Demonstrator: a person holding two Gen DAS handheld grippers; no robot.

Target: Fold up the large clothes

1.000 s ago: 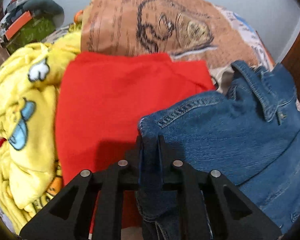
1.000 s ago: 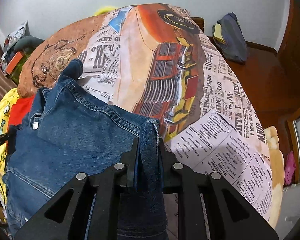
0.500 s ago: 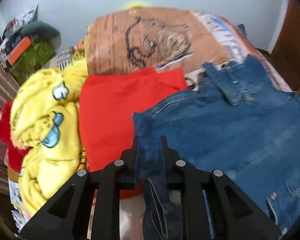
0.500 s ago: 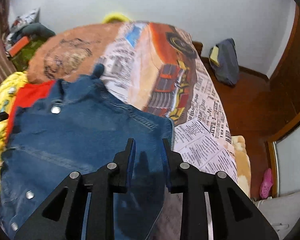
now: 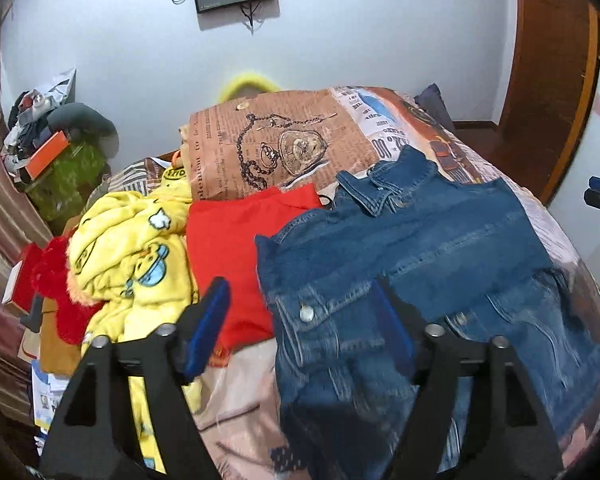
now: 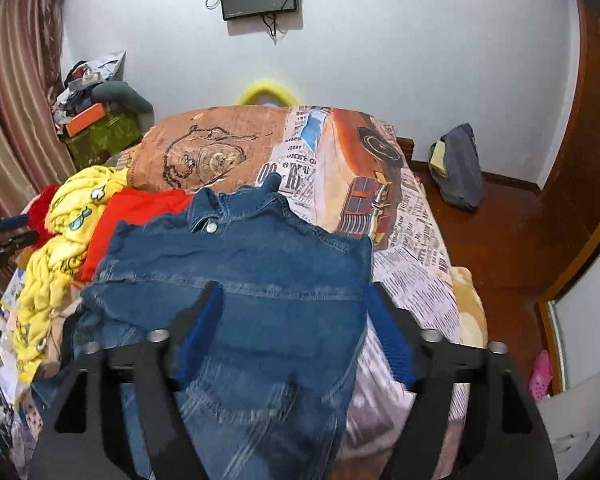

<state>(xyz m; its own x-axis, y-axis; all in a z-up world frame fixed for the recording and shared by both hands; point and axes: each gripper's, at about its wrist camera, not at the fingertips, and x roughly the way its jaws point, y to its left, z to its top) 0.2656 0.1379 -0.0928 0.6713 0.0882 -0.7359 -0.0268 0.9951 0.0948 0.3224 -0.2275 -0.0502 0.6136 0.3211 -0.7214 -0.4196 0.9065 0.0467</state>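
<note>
Both grippers, left (image 5: 300, 322) and right (image 6: 296, 326), hover with jaws spread, gripping nothing. Denim jacket (image 6: 252, 276) lies flat at frame centre on the bed (image 6: 412, 248). Spreading looks done; you need to re-grip an edge and fold.

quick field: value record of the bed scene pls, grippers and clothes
left gripper: open, holding nothing
right gripper: open, holding nothing
denim jacket: spread on the bed, collar toward the wall
red garment: beside the jacket, partly under its edge
yellow blanket: bunched beside the red garment
bedspread: newspaper and car print
</note>
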